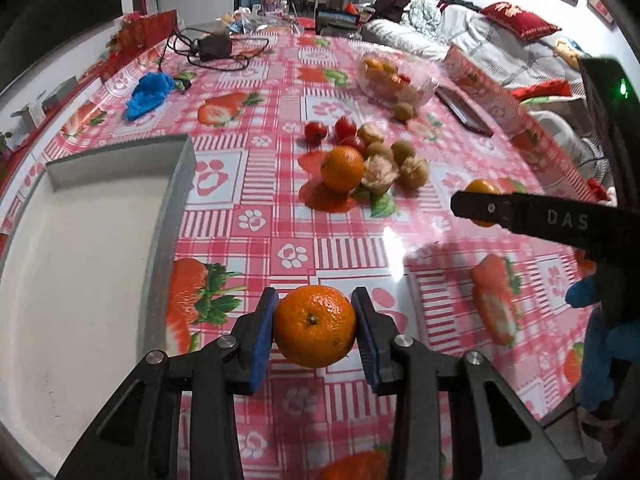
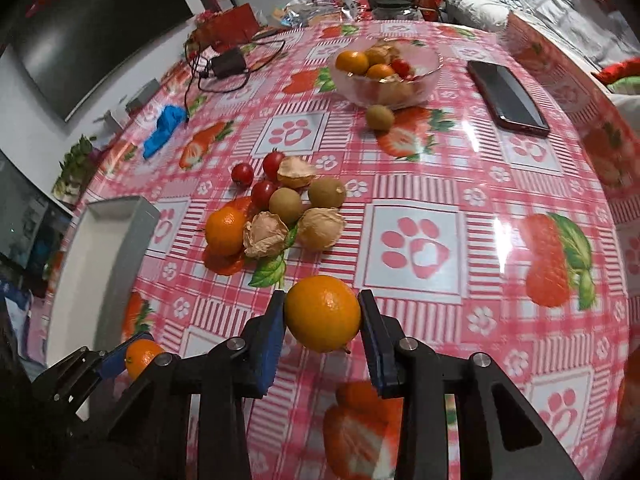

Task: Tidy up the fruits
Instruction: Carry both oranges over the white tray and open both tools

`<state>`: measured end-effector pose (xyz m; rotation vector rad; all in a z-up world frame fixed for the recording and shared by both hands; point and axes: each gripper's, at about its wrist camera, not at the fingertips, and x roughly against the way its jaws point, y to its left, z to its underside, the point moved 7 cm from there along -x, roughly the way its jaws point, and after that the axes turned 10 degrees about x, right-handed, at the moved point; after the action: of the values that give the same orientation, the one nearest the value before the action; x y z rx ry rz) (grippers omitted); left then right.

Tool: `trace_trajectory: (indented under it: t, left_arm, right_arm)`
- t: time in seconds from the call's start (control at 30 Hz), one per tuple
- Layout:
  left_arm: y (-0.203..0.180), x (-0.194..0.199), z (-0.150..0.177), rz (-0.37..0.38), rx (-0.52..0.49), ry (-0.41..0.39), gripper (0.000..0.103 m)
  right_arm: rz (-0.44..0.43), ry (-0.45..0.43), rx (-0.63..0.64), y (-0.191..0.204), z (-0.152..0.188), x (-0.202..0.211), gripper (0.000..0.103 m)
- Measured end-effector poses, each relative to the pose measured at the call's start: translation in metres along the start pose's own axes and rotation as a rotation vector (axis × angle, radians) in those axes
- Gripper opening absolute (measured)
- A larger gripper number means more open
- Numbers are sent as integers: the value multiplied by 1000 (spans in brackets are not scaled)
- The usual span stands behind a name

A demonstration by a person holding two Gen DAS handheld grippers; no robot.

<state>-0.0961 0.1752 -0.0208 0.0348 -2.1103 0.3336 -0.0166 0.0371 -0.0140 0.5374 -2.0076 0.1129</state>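
Observation:
My left gripper [image 1: 314, 326] is shut on an orange mandarin [image 1: 314, 326], held above the table just right of the grey tray [image 1: 176, 208]. My right gripper [image 2: 322, 318] is shut on another mandarin [image 2: 322, 312], above the table near its front. The right gripper also shows in the left wrist view [image 1: 480, 208]; the left gripper shows in the right wrist view [image 2: 132, 356]. A pile of loose fruit lies mid-table: a mandarin [image 2: 225, 230], cherry tomatoes [image 2: 242, 173], kiwi berries [image 2: 285, 205] and husked physalis [image 2: 320, 227].
A clear bowl [image 2: 428, 76] with several fruits stands at the back, a kiwi berry [image 2: 380, 117] beside it. A phone [image 2: 508, 98] lies at the right. A blue cloth [image 2: 164, 130], a charger with cables [image 2: 228, 65] and boxes are at the back left.

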Motion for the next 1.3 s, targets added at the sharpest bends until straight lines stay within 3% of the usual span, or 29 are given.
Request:
trace_trajectory:
  t: [0.3, 0.6, 0.77, 1.0, 1.3]
  left_arm:
    - [32, 57, -26, 0, 21, -80, 41]
    - [119, 95, -50, -122, 49, -153, 41]
    - [171, 86, -47, -165, 133, -113, 41]
    - [199, 56, -25, -178, 178, -41, 41]
    - [216, 29, -7, -199, 195, 13, 41]
  right_arm:
    - [-29, -52, 20, 28, -9, 33, 37]
    - [-104, -67, 130, 113, -33, 39, 37]
    - [-143, -48, 213, 169, -41, 24, 37]
    - [-178, 22, 315, 234, -37, -15, 37]
    - [-171, 105, 349, 257, -26, -56, 37]
